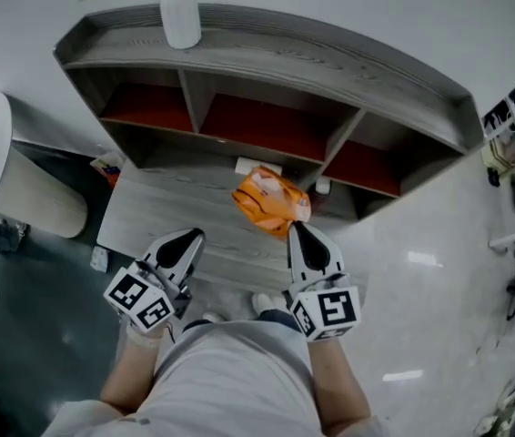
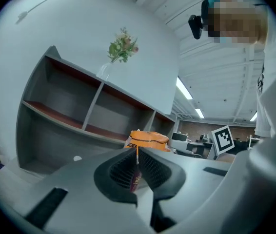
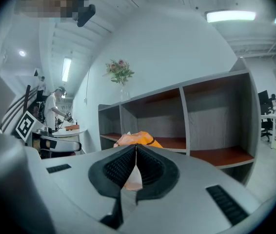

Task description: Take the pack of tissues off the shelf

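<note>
Shows the orange pack of tissues (image 1: pixel 271 200) off the grey shelf (image 1: pixel 330 57), in the air before its lower middle compartment. Clamps a pale flap of the pack between the closed jaws of the right gripper (image 1: pixel 296 229). Sets the left gripper (image 1: pixel 193 238) lower left, apart from the pack, jaws together. Leaves a thin sliver in that slit, possibly the pack seen beyond. Places a white vase (image 1: pixel 181 16) on the shelf top.

The pack of tissues (image 1: pixel 271 200) touches the jaw tips of the right gripper (image 1: pixel 296 229). The jaws of the left gripper (image 1: pixel 194 237) lie apart from it.
</note>
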A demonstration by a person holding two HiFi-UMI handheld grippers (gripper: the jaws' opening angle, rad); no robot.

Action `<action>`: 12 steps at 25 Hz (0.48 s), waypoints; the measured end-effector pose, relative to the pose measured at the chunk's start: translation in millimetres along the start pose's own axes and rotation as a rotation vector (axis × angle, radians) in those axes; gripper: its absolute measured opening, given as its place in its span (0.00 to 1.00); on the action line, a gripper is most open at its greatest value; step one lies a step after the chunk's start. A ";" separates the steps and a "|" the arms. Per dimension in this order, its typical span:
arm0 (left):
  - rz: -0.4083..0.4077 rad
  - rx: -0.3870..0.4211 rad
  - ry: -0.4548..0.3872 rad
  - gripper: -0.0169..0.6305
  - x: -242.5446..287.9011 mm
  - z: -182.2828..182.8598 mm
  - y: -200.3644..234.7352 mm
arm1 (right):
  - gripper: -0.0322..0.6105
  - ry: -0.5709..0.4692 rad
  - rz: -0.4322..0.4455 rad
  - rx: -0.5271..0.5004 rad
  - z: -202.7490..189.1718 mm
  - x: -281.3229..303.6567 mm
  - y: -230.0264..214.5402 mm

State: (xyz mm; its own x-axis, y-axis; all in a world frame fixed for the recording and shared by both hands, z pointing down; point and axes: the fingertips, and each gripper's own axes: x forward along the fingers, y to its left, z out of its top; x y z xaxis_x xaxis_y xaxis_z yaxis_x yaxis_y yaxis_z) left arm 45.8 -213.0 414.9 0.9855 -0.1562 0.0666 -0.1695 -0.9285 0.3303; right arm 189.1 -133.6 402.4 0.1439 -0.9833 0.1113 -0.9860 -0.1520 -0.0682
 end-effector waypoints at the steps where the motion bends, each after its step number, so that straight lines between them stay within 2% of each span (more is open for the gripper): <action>1: -0.012 -0.002 0.006 0.06 1.9 -2.7 -1.6 | 0.08 0.003 -0.004 0.001 -3.2 -4.4 0.7; 12: -0.092 -0.009 0.069 0.06 18.4 -23.3 -18.9 | 0.09 0.025 0.000 0.012 -27.1 -27.1 11.8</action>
State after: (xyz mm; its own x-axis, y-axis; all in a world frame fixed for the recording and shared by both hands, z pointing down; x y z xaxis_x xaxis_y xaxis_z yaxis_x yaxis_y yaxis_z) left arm 66.9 -190.4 431.8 0.9938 -0.0466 0.1006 -0.0789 -0.9348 0.3464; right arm 171.2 -106.1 425.5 0.1413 -0.9806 0.1357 -0.9850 -0.1530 -0.0798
